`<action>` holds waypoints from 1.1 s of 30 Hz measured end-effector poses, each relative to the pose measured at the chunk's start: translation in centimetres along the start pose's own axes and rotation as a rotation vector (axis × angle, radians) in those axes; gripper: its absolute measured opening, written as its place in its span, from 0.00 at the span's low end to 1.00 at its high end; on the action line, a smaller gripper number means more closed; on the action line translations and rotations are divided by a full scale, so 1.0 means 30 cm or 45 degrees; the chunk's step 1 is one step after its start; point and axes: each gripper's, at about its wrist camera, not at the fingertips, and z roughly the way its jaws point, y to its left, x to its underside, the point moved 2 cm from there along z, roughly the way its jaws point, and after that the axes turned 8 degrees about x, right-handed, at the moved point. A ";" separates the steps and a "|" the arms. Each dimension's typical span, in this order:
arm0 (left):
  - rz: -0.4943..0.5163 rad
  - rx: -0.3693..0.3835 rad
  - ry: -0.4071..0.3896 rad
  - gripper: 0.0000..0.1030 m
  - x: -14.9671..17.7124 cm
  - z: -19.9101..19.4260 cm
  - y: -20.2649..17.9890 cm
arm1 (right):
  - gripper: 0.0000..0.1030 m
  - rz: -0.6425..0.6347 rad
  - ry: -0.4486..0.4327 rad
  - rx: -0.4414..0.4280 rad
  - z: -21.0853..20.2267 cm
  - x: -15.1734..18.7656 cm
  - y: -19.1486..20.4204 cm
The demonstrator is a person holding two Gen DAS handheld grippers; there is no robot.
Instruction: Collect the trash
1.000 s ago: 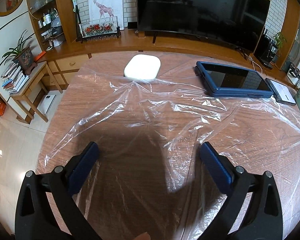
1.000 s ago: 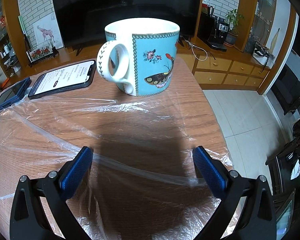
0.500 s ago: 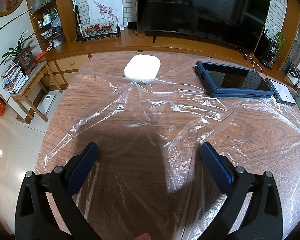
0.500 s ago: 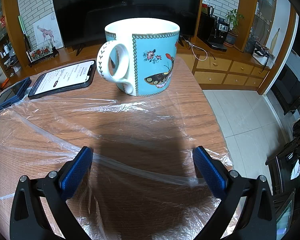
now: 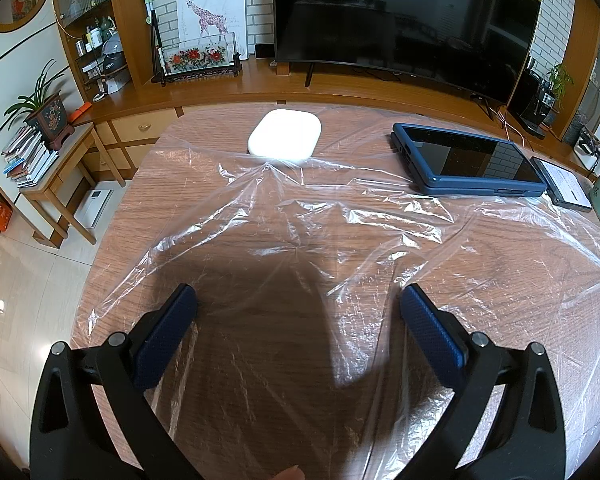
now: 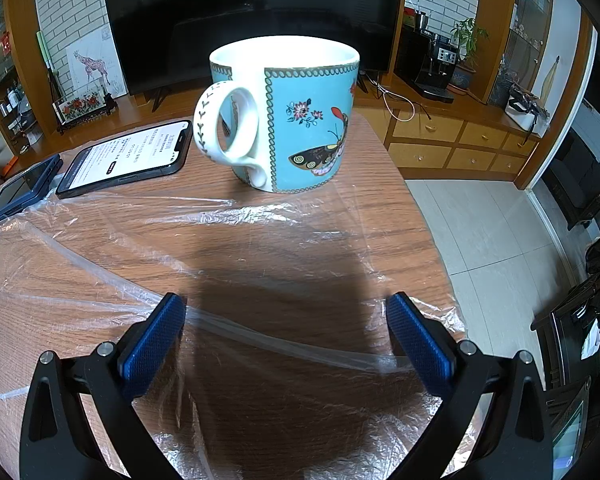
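**Both jaws spread wide over the plastic sheet**

My left gripper (image 5: pixel 298 304) hangs low over the wooden tabletop (image 5: pixel 168 184) with its jaws spread wide and nothing between them. Under it lies the clear plastic sheet (image 5: pixel 300 208), crinkled and spread flat across most of the wood. The sheet's far edge reaches a white rounded case (image 5: pixel 285 139), and a tablet in a blue cover (image 5: pixel 466 160) lies on its right part, with a phone (image 5: pixel 564 186) just beside the tablet.

My right gripper (image 6: pixel 286 314) is likewise released, jaws wide apart and holding nothing, low over the same plastic sheet (image 6: pixel 220 216) near the tabletop's (image 6: pixel 384 184) right end. A folded ridge of the film runs across between my blue pads (image 6: pixel 152 344). Ahead stands a blue butterfly mug (image 6: pixel 288 120), upright, handle turned to the left, right at the sheet's far edge. To its left the lit phone (image 6: pixel 128 156) lies flat, with the blue-covered tablet (image 6: pixel 20 192) beyond it.
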 end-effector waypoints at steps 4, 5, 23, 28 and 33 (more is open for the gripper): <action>0.000 0.000 0.000 0.99 -0.001 0.001 -0.002 | 0.96 0.000 0.000 0.000 0.000 0.000 0.000; 0.000 0.000 0.000 0.99 0.000 0.000 0.001 | 0.96 0.000 0.000 0.000 0.000 0.000 0.000; -0.027 -0.020 -0.002 0.99 -0.012 0.009 0.004 | 0.96 0.000 0.000 0.000 0.000 0.000 0.000; -0.031 -0.022 -0.002 0.99 -0.020 0.013 0.003 | 0.97 0.000 0.000 0.000 -0.002 0.001 0.000; -0.031 -0.021 -0.001 0.99 -0.022 0.014 0.004 | 0.96 0.000 0.000 0.000 0.000 0.000 0.000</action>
